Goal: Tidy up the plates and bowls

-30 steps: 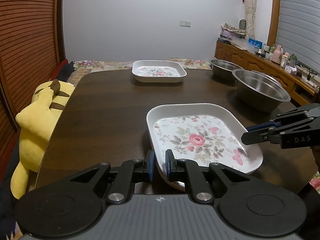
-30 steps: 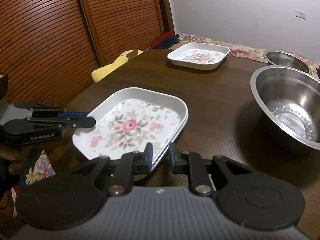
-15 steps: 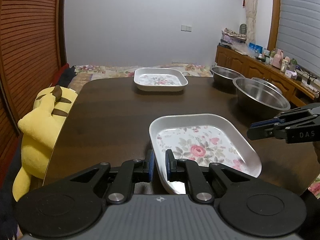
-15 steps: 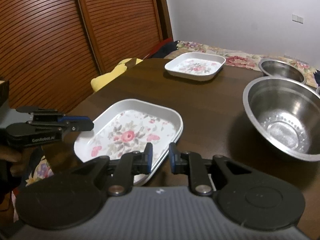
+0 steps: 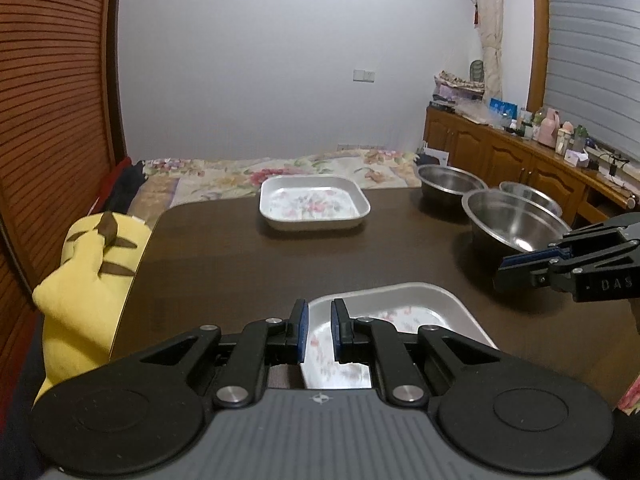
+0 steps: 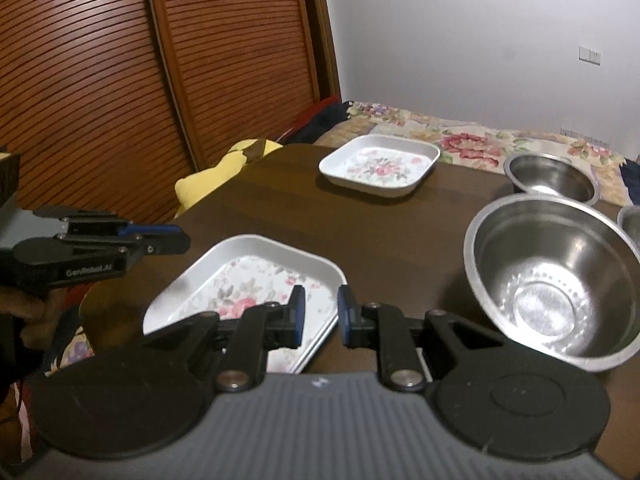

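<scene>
A white floral square plate [image 5: 404, 316] [image 6: 248, 280] lies on the dark table near its front edge. My left gripper [image 5: 319, 330] is open with a narrow gap, above the plate's near left rim and holding nothing. My right gripper [image 6: 320, 316] is open and empty over the plate's right corner. A second floral plate [image 5: 314, 202] [image 6: 380, 164] sits at the far middle. Three steel bowls stand to the right: a large one [image 5: 516, 228] [image 6: 556, 280], one at the far edge [image 5: 450, 180] [image 6: 554, 178] and a third [image 5: 530, 196] behind the large one.
A yellow plush toy [image 5: 90, 276] [image 6: 224, 168] leans at the table's left edge. A floral bedspread [image 5: 240, 172] lies beyond the table. A wooden sideboard [image 5: 520, 160] with clutter runs along the right wall. Slatted wooden doors [image 6: 120, 80] stand on the left.
Both grippers have risen and drawn back from the near plate. The right gripper has opened a little wider. The near plate stays on the table.
</scene>
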